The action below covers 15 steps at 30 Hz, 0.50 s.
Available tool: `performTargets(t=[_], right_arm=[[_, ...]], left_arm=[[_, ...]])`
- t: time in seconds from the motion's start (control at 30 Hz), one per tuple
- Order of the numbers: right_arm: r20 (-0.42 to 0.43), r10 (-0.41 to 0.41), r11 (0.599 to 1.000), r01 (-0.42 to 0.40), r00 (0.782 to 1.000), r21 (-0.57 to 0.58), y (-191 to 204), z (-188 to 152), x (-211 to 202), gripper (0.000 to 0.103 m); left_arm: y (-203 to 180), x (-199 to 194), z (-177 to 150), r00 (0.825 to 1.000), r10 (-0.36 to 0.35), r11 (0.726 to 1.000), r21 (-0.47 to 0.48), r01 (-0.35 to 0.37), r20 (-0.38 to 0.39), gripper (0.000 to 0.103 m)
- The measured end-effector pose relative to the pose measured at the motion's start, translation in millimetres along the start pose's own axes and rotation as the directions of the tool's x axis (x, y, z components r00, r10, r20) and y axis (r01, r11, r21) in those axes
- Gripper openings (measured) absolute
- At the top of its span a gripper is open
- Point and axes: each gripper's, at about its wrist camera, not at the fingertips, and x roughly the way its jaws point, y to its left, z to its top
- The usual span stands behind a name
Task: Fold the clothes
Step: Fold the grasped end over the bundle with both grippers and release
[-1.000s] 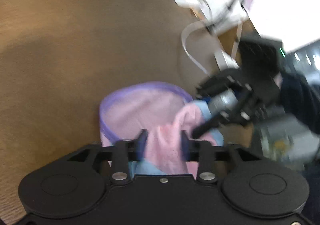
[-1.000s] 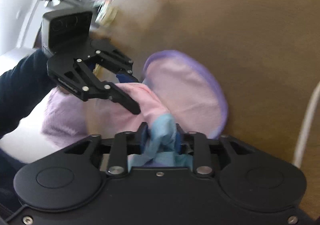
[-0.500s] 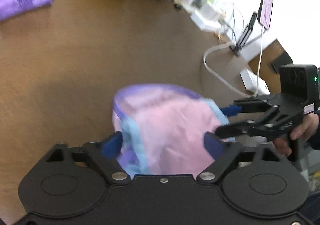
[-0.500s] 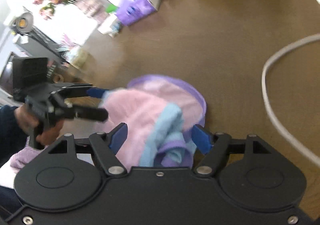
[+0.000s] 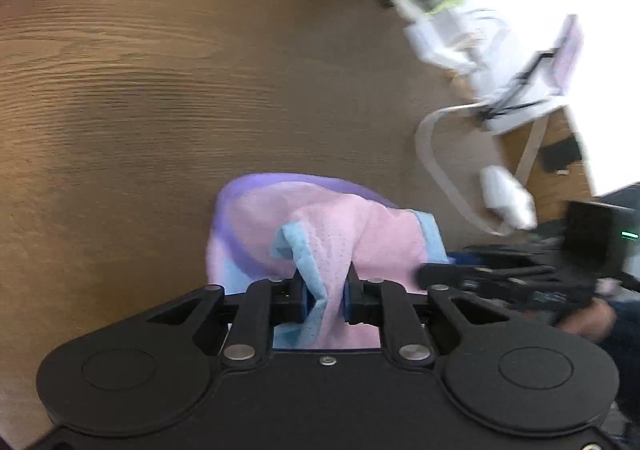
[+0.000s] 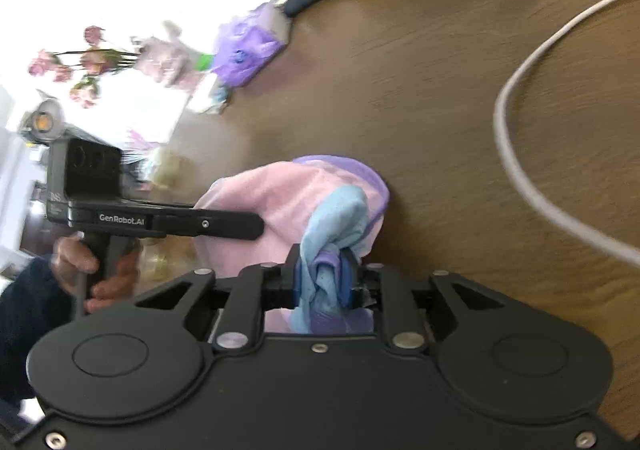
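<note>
A small pink garment (image 5: 332,226) with light-blue and purple trim lies bunched on the brown wooden table (image 5: 160,90). My left gripper (image 5: 326,296) is shut on a fold of its pink and blue cloth. My right gripper (image 6: 322,282) is shut on a bunched blue and purple edge of the same garment (image 6: 280,198). The right gripper shows at the right of the left wrist view (image 5: 500,282). The left gripper shows at the left of the right wrist view (image 6: 168,220), beside the cloth.
A white cable (image 6: 516,154) curves over the table to the right of the garment; it also shows in the left wrist view (image 5: 432,154). A purple packet (image 6: 244,58), flowers (image 6: 76,66) and clutter lie along the far table edge. A white adapter (image 5: 504,198) lies near the cable.
Both grippers were open around the garment half a second ago; now both are shut on its cloth. The garment is bunched up more between them.
</note>
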Motion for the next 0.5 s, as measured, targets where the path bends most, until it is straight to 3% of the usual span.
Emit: performTargets(t=[0.03, 0.07, 0.13, 0.17, 0.23, 0.3, 0.37, 0.4, 0.43, 0.5], right_arm=[[0.015, -0.031, 0.999, 0.031, 0.999, -0.033, 5.7, 1.4, -1.2, 0.071], [0.031, -0.060, 0.996, 0.061, 0.998, -0.066, 11.5, 2.7, -2.7, 0.077], [0.057, -0.063, 0.990, 0.070, 0.996, -0.119, 20.3, 0.8, -7.9, 0.081], [0.070, -0.063, 0.987, 0.073, 0.996, -0.146, 24.6, -0.2, -10.6, 0.081], [0.065, -0.081, 0.985, 0.090, 0.995, -0.144, 25.8, -1.6, -9.5, 0.081], [0.056, -0.103, 0.986, 0.109, 0.993, -0.127, 26.8, -2.5, -4.1, 0.081], [0.060, -0.100, 0.985, 0.107, 0.993, -0.134, 31.1, -3.6, 4.6, 0.079], [0.054, -0.106, 0.981, 0.113, 0.993, -0.157, 35.0, -2.7, 9.1, 0.069], [0.048, -0.113, 0.976, 0.120, 0.992, -0.182, 39.0, -1.8, 13.6, 0.047], [0.033, -0.141, 0.964, 0.145, 0.989, -0.223, 41.3, -2.2, 15.8, 0.035]], left_arm=[[-0.3, -7.3, -1.5, 0.999, 0.014, 1.000, 0.002, -0.014, 0.043, 0.038], [-2.1, -15.5, -3.4, 0.995, 0.037, 0.999, 0.012, -0.038, 0.092, 0.043], [-8.5, -29.7, -8.5, 0.979, 0.094, 0.993, 0.049, -0.105, 0.182, 0.083], [-15.0, -33.5, -12.7, 0.966, 0.139, 0.982, 0.094, -0.163, 0.219, 0.091], [-22.6, -33.0, -18.4, 0.954, 0.188, 0.960, 0.160, -0.229, 0.235, 0.094], [-28.3, -22.7, -21.0, 0.956, 0.219, 0.945, 0.203, -0.258, 0.198, 0.089], [-27.9, -14.9, -22.8, 0.961, 0.230, 0.944, 0.206, -0.260, 0.156, 0.064], [-26.8, -11.3, -25.3, 0.966, 0.222, 0.950, 0.195, -0.245, 0.131, 0.046], [-27.0, -10.3, -28.5, 0.967, 0.221, 0.952, 0.189, -0.242, 0.126, 0.036], [-31.0, -11.1, -34.3, 0.963, 0.235, 0.945, 0.200, -0.257, 0.128, 0.028]])
